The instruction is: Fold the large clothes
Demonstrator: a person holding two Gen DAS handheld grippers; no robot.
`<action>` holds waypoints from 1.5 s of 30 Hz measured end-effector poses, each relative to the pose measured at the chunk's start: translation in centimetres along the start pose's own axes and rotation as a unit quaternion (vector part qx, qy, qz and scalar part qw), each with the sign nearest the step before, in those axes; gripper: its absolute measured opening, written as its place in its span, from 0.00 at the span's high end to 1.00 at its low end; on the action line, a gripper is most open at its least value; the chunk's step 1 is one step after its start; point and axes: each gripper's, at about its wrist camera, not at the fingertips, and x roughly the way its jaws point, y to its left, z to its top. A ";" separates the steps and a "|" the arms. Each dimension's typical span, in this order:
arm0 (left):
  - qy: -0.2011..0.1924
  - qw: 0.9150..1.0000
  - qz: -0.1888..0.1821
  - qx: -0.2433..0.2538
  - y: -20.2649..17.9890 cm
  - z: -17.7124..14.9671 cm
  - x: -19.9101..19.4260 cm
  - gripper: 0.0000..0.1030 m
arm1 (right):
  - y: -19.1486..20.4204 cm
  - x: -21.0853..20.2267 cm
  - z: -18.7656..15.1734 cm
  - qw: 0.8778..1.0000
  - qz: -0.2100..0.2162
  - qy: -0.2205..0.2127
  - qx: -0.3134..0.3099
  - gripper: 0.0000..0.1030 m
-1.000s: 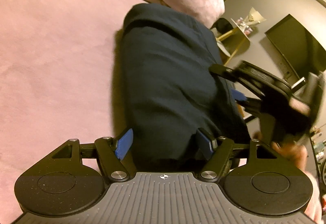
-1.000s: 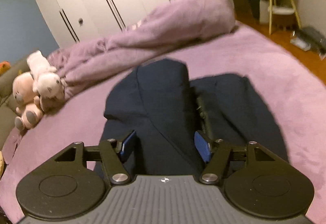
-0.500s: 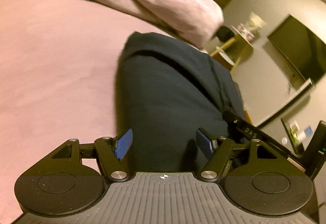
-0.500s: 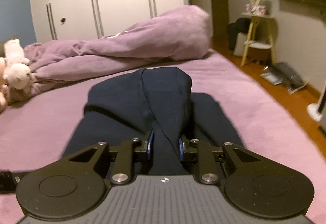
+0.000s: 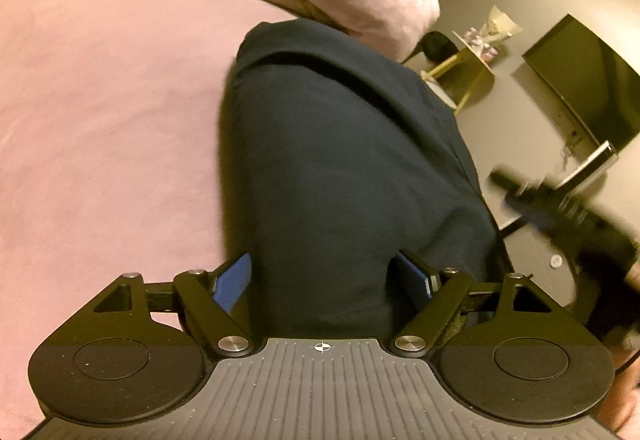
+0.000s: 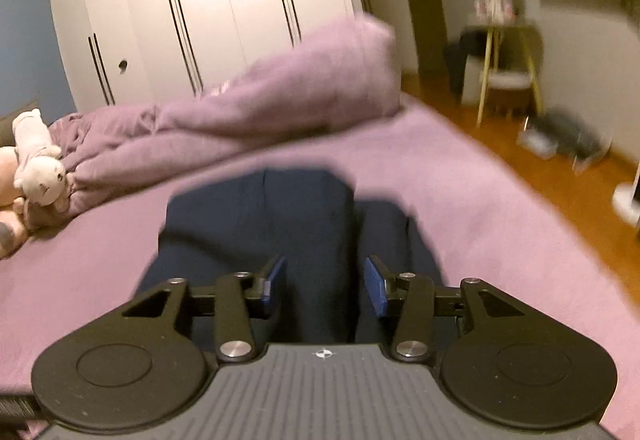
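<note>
A dark navy garment [image 5: 340, 168] lies folded lengthwise on the pink-purple bed [image 5: 100, 112]; it also shows in the right wrist view [image 6: 280, 216]. My left gripper [image 5: 326, 280] is open, its blue pads on either side of the garment's near end, above the cloth. My right gripper [image 6: 325, 282] is open over the garment's near edge, with a raised fold between the pads; I cannot tell if it touches. The right gripper also shows blurred in the left wrist view [image 5: 560, 212], off the bed's right side.
A bunched purple duvet [image 6: 256, 112] lies across the far side of the bed. Stuffed toys [image 6: 32, 172] sit at the far left. A yellow-legged side table [image 6: 508, 68] stands on the wooden floor at right. White wardrobes [image 6: 208, 8] line the back wall.
My right gripper closed on the garment's fold half a second ago and has now opened and lifted back. The left gripper stayed open over the garment's end.
</note>
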 end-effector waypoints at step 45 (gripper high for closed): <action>-0.037 0.989 0.132 0.063 -5.8 0.3 2.4 0.13 | -2.3 -3.0 -7.3 0.997 -0.039 0.067 -0.022 0.83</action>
